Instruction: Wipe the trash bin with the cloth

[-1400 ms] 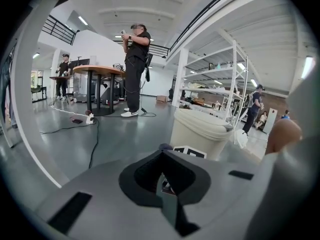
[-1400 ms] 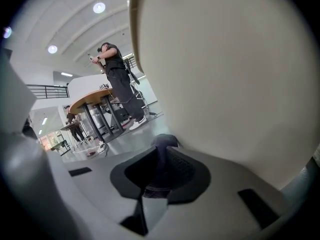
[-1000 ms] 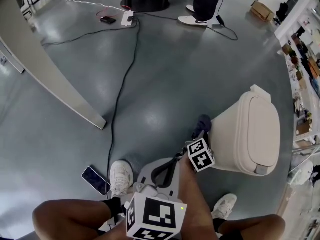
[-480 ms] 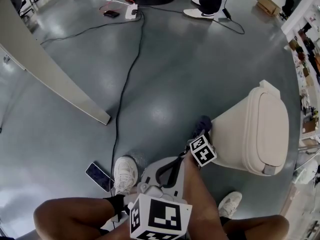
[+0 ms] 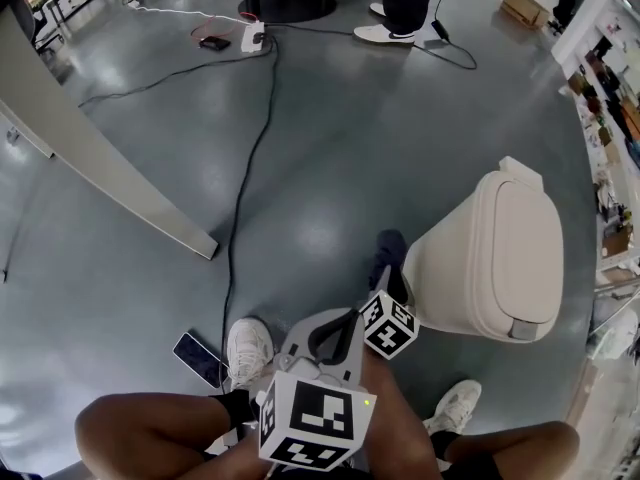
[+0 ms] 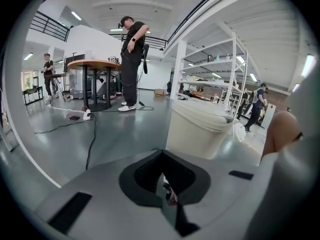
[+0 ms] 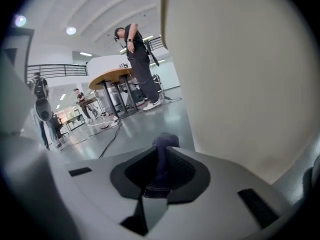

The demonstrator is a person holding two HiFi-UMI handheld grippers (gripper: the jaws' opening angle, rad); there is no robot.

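Head view | 1 bin [image 5: 490, 258] at 3 o'clock, lid down | 1 cloth [image 5: 388, 248] just beside its 9 o'clock side, pinched by right gripper [image 5: 388, 273] | left gripper [image 5: 332, 336] at 6 o'clock, jaws together, empty | 1 phone [image 5: 197, 356] at 8 o'clock

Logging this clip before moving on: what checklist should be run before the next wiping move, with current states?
1. Grip: dark blue cloth clamped in right hand-held gripper: ok.
2. Contact: cloth touching beige plastic trash bin wall: cannot tell.
3. Bin's lid shut: ok.
4. The left hand-held gripper shut, empty, away from bin: ok.
5. The black floor cable apart from bin: ok.
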